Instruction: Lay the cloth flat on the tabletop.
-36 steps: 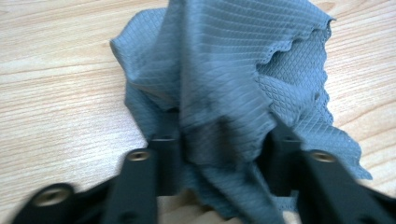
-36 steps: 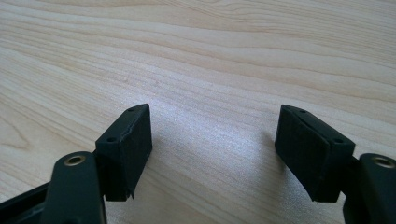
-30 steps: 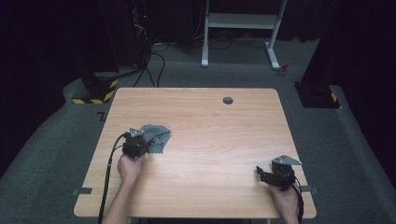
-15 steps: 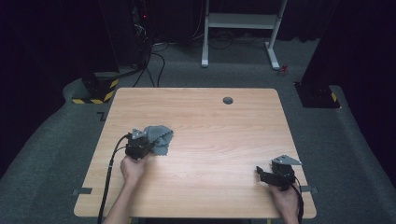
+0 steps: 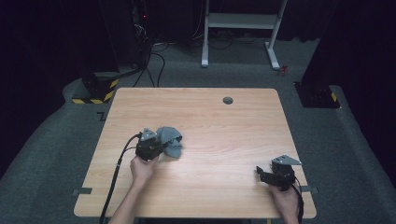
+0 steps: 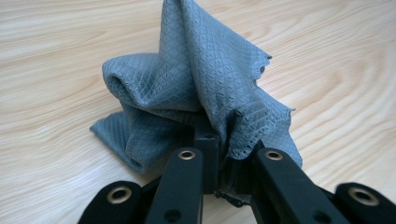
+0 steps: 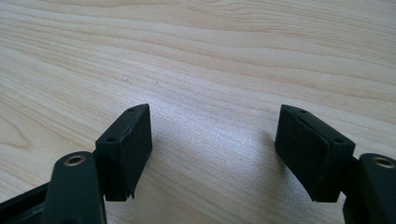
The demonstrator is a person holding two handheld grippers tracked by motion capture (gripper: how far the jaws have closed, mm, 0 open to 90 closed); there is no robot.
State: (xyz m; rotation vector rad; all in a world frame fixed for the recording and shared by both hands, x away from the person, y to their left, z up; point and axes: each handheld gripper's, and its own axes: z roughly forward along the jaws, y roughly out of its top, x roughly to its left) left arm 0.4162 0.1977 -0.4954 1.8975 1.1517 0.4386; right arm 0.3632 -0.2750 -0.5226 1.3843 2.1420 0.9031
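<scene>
From the high view, the grey cloth [image 5: 170, 141] lay bunched on the wooden table [image 5: 210, 116], well left of the table's round hole [image 5: 228, 100], with the left gripper [image 5: 156, 146] touching its near-left edge; the right gripper [image 5: 262, 175] rested far right of the cloth. In the left gripper view, the jaws had just closed tight, pinching a fold of the cloth [image 6: 201, 88]. In the right gripper view, the jaws stood wide apart over bare table [image 7: 210, 56], holding nothing
</scene>
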